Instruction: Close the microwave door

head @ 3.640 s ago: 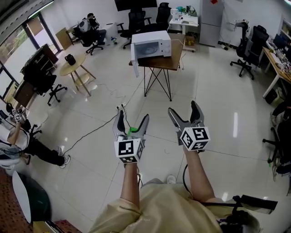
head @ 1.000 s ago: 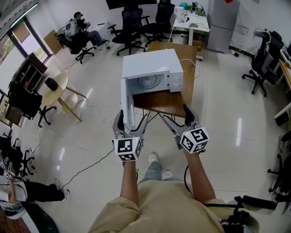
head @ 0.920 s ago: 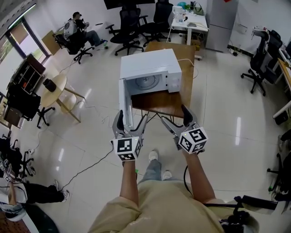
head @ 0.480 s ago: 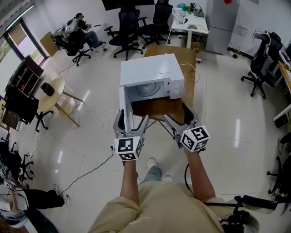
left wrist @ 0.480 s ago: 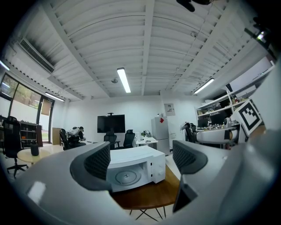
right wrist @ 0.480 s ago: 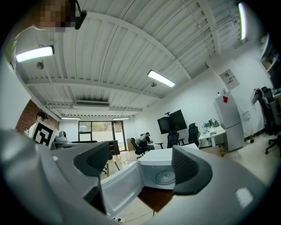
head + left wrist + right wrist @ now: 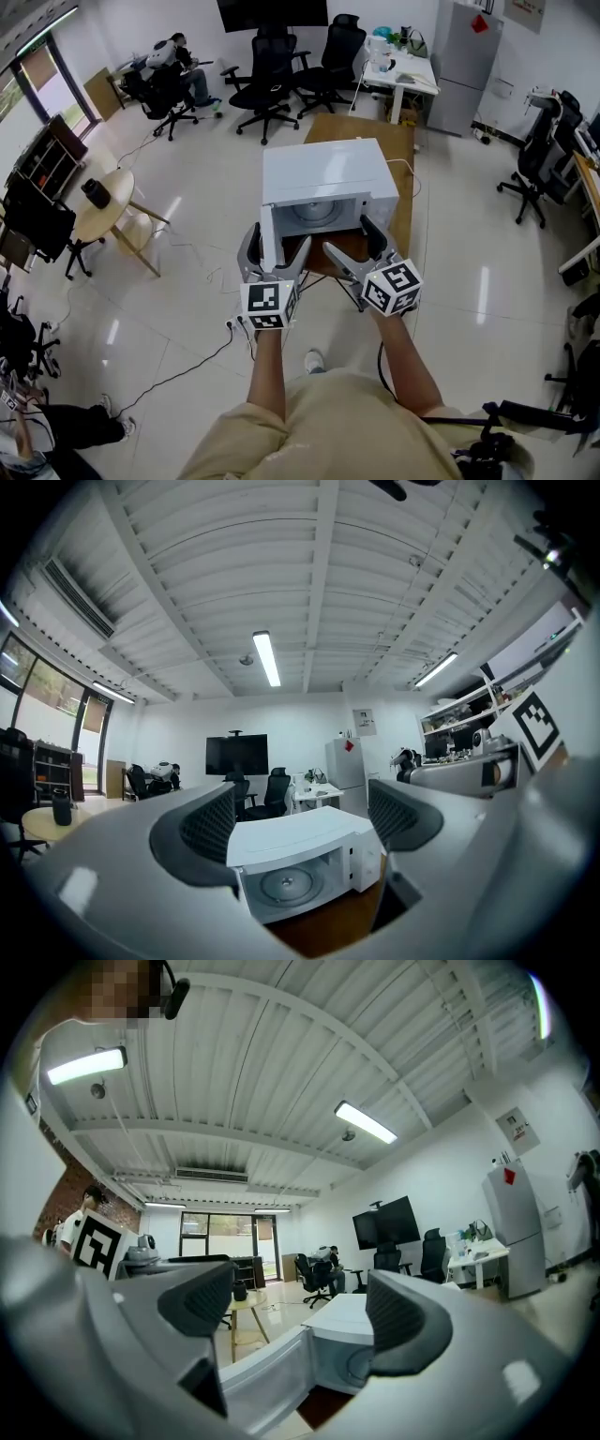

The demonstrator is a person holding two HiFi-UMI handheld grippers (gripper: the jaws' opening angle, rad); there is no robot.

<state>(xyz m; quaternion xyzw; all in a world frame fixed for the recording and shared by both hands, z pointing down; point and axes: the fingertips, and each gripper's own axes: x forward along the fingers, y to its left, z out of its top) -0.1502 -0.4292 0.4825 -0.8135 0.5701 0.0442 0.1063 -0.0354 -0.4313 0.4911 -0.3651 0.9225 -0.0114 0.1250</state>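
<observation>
Fingers of the left gripper stand wide apart with nothing pressed between them. In the left gripper view only the distant microwave shows in the gap.

In the head view this gripper sits just left of centre, right at the microwave door. The door hangs open and is seen nearly edge-on, hinged at the cabinet's left side and swung out toward the person. I cannot tell whether a finger touches it yet.

The microwave sits at centre frame on a wooden counter that runs toward the top of the frame.

The right gripper, just right of centre, has fingers moderately apart. They have just been closing, and they grip nothing; the door and cabinet show beyond them.

The door should handle as a light, stiff panel that swings freely on its hinge, with a latch needing a firmer last push. It needs no grasp. A finger laid flat on the outer face near the free edge, far from the hinge, gives the most leverage. The plastic looks smooth, so a finger could skid, and a hard shove might slide the microwave along the counter.
</observation>
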